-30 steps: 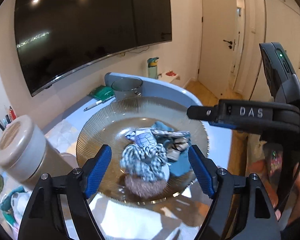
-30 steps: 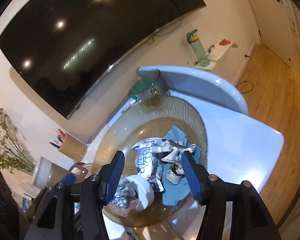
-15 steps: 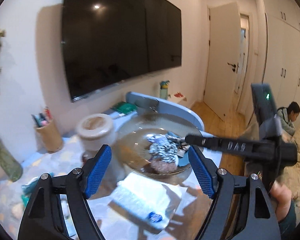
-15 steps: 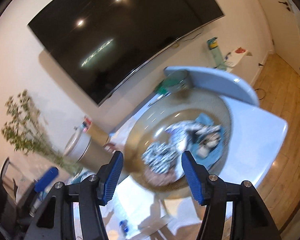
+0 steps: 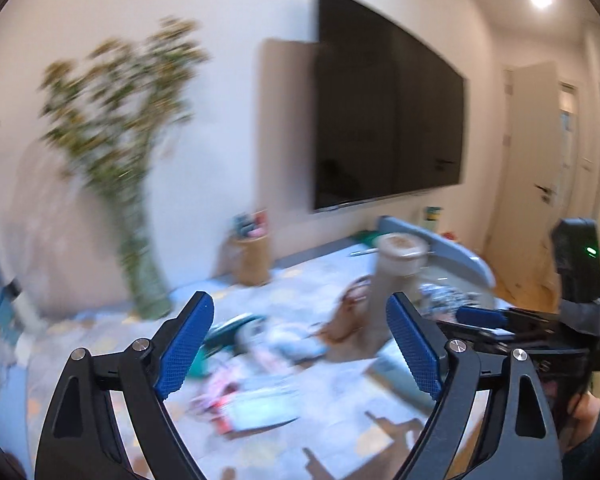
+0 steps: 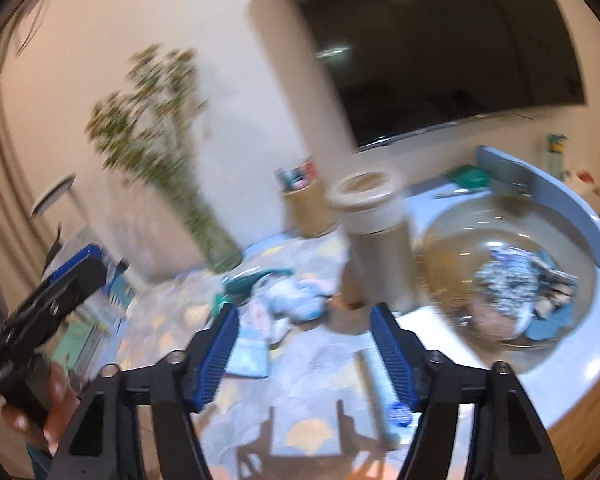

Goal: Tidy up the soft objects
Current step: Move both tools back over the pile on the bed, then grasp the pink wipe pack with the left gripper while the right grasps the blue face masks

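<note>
A ribbed glass bowl (image 6: 452, 216) at the right end of the table holds a pile of soft things: a checked cloth (image 6: 508, 280), a pinkish fuzzy piece (image 6: 496, 316) and a blue cloth (image 6: 548, 320). In the blurred left wrist view that pile (image 5: 444, 294) shows far right. Loose pale-blue and white cloths (image 6: 296, 300) lie mid-table beside a teal item (image 6: 252, 278). My right gripper (image 6: 305, 316) hovers in front of them, jaws opening, nothing between them. My left gripper (image 5: 300, 312) is also opening and empty above scattered soft items (image 5: 288, 340).
A tall beige canister (image 6: 376, 232) stands between the loose cloths and the bowl. Behind are a pen holder (image 6: 306, 208) and a glass vase of stems (image 6: 216, 240). A brown bag-like thing (image 5: 348, 316) leans by the canister. A hand (image 6: 56, 400) grips the other tool's black body.
Both views have pulled back from the bowl and swung left, so the bowl now sits at the right. Both pairs of jaws stand wider. Nothing was picked up.
</note>
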